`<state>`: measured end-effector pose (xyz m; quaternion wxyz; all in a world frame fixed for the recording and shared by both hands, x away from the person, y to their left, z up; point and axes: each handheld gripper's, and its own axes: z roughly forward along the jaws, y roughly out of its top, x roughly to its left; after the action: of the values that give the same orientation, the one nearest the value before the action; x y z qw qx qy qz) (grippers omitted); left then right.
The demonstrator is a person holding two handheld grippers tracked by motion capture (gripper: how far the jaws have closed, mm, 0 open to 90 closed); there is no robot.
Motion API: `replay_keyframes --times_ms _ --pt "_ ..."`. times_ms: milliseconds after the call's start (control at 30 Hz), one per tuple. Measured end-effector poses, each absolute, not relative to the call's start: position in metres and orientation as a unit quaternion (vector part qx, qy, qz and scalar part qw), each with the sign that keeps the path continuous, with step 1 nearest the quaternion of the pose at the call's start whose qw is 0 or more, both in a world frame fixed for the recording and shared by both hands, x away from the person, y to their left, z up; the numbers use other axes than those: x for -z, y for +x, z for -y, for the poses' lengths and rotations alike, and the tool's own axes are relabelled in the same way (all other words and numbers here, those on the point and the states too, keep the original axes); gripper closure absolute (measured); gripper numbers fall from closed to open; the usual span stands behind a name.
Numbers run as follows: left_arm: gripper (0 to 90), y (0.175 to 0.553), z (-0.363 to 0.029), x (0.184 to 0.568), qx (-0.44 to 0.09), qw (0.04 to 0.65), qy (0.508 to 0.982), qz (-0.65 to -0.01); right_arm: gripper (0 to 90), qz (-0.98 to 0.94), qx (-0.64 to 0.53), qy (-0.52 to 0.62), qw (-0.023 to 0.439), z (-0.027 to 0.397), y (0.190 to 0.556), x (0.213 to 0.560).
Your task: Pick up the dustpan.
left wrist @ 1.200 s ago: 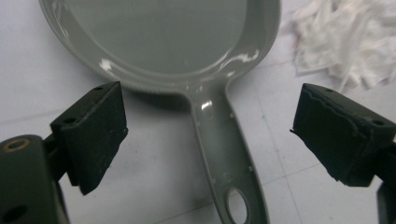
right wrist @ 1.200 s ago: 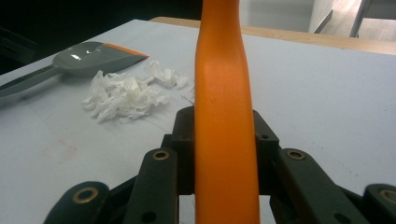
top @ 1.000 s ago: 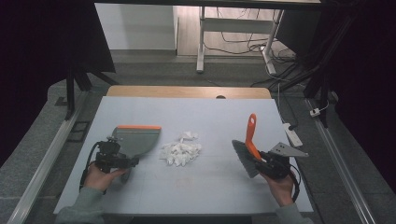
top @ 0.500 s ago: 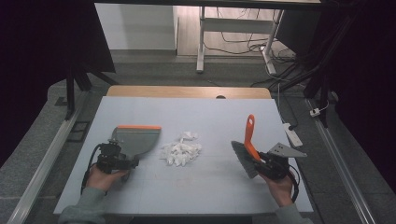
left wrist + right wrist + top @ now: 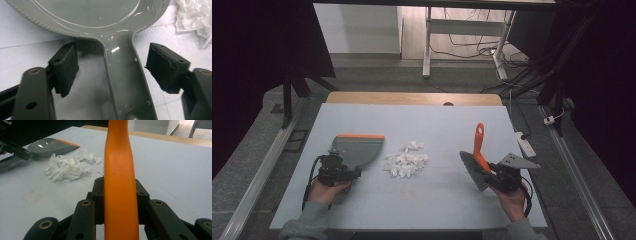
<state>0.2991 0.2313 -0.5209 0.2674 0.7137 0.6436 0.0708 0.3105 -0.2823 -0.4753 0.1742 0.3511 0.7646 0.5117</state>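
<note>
A grey dustpan (image 5: 357,150) with an orange lip lies flat on the table's left side. My left gripper (image 5: 343,169) straddles its handle (image 5: 125,75). The jaws have just been closing, and a gap remains on each side of the handle, so the pads (image 5: 162,65) do not press on it. A pile of crumpled white paper scraps (image 5: 406,161) sits mid-table, just right of the pan. On the right, my right gripper (image 5: 492,172) is shut on the orange handle (image 5: 118,157) of a hand brush, whose grey bristles (image 5: 472,170) rest low by the table.
The pale blue table top (image 5: 437,125) has a wooden strip (image 5: 412,97) along its far edge. A white power strip (image 5: 524,145) lies off the right edge. Metal rails run along both sides, and desk legs and cables stand on the floor behind.
My left gripper has shifted slightly at the dustpan's handle. The right hand, the brush and the paper pile have stayed put.
</note>
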Motion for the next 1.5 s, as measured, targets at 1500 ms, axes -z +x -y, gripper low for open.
replay_keyframes --times_ms 1500 --pt "61.8 0.298 -0.230 0.523 -0.070 0.317 0.684 -0.653 70.5 -0.766 -0.509 0.349 0.180 0.283 0.309 0.474"
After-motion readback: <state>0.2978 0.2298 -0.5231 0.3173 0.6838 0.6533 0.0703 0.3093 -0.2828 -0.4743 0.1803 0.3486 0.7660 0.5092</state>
